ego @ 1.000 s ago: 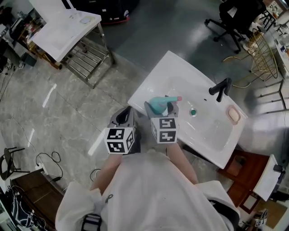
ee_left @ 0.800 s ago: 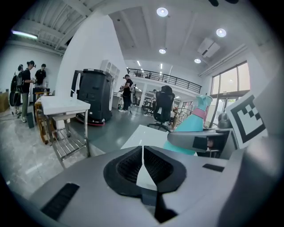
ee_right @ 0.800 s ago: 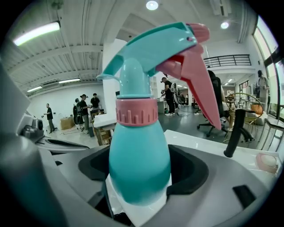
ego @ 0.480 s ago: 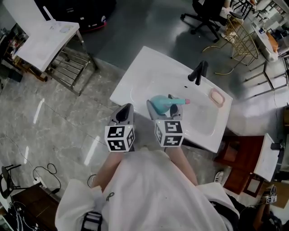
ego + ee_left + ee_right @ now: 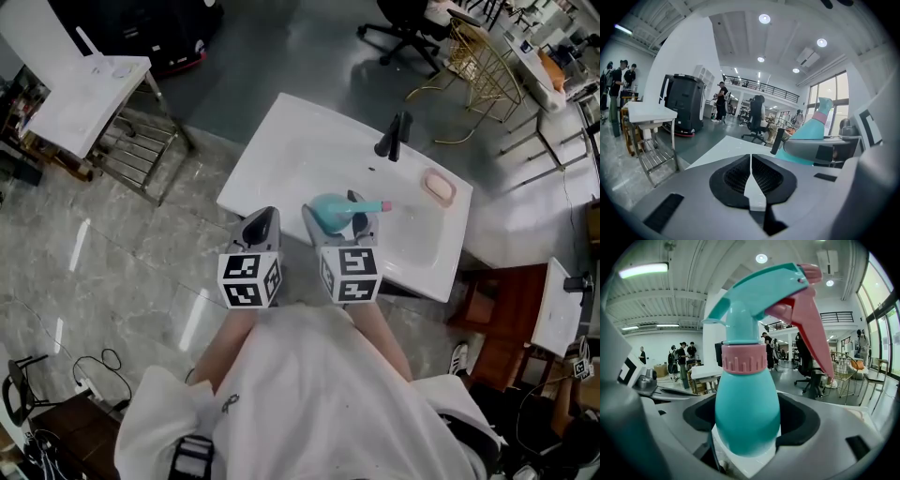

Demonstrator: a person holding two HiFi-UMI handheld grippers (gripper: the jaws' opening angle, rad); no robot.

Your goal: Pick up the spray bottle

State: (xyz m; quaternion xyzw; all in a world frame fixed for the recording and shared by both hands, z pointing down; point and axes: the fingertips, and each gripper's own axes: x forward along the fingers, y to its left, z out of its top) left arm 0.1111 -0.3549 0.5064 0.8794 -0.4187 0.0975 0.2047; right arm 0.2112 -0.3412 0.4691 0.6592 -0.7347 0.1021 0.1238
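spray bottle, teal with pink collar and trigger, in right gripper.

Left gripper closed; right gripper clamped.

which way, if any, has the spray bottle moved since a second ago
Yes, slightly: the spray bottle in the right gripper now sits nearer the faucet and pink soap.
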